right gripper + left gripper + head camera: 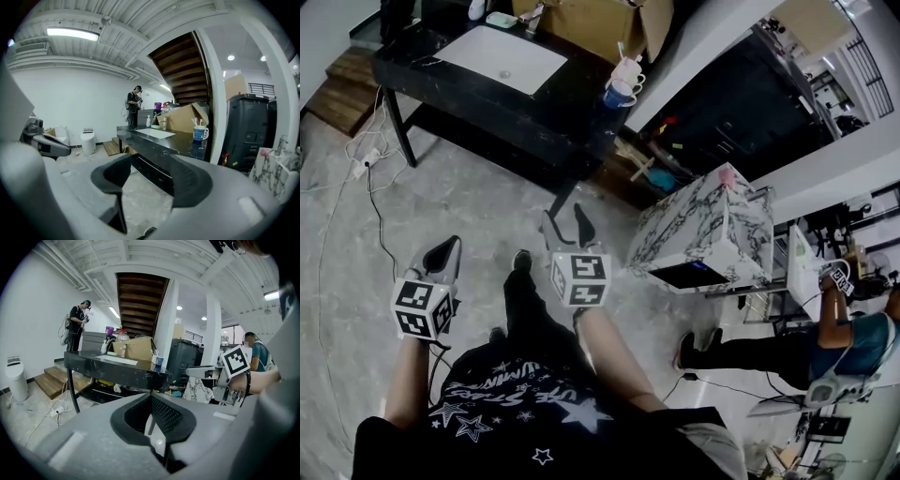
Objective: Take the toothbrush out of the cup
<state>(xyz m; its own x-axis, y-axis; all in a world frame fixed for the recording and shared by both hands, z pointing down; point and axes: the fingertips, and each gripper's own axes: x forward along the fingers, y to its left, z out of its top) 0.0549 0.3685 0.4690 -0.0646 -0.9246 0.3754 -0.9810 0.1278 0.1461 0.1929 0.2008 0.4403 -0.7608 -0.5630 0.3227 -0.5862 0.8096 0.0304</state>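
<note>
A person stands on a grey stone-look floor (450, 187), holding a gripper in each hand. The left gripper (448, 248) has its jaws clenched together with nothing between them. The right gripper (563, 214) has its jaws spread wide, released and empty, with only floor and table showing through the gap. Both are well apart from the black table (422, 58) on the far side. At the table's right end stands a white cup (200, 133) with a blue band and a handle. The toothbrush (195, 122) stands upright inside it, a thin pale stick poking above the rim, with a similar stick just beside it. Finer detail is too small to tell.
</note>
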